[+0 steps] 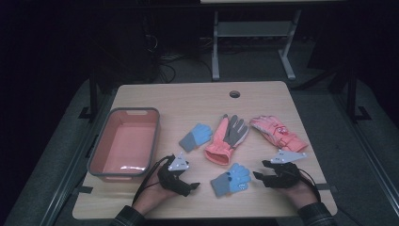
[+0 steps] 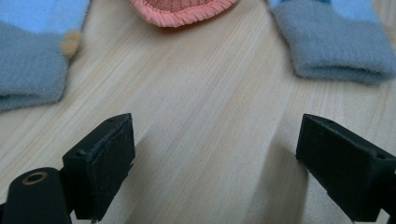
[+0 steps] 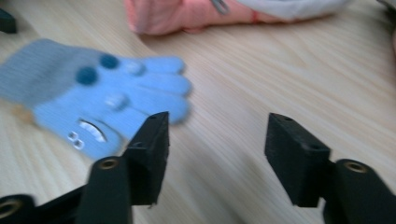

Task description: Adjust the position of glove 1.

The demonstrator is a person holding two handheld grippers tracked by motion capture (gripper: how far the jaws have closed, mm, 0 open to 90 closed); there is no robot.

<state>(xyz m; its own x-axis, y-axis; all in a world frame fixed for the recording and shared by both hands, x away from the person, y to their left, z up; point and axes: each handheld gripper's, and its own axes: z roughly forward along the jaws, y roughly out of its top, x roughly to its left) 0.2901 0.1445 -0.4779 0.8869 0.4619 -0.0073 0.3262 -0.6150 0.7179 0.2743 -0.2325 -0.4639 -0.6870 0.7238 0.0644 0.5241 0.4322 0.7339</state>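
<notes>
Four gloves lie on the wooden table (image 1: pixel 197 99). A small blue glove (image 1: pixel 195 136) sits beside an orange-and-grey glove (image 1: pixel 226 139), with a pink glove (image 1: pixel 277 133) to the right. A second blue glove (image 1: pixel 230 179) lies near the front edge between my two grippers. My left gripper (image 1: pixel 192 185) rests low on the table, left of that glove, and is open over bare wood (image 2: pixel 215 140). Grey knit cuffs (image 2: pixel 28 70) (image 2: pixel 336 46) and an orange cuff (image 2: pixel 182 9) lie ahead of it. My right gripper (image 1: pixel 258 175) is open (image 3: pixel 215 144), its left jaw next to the blue glove's fingers (image 3: pixel 102 98).
A pink bin with a grey rim (image 1: pixel 101 146) stands at the table's left side, with something pale and shiny on its bottom. A round cable hole (image 1: pixel 235 93) sits near the far edge. A metal stand (image 1: pixel 254 28) is on the dark floor behind the table.
</notes>
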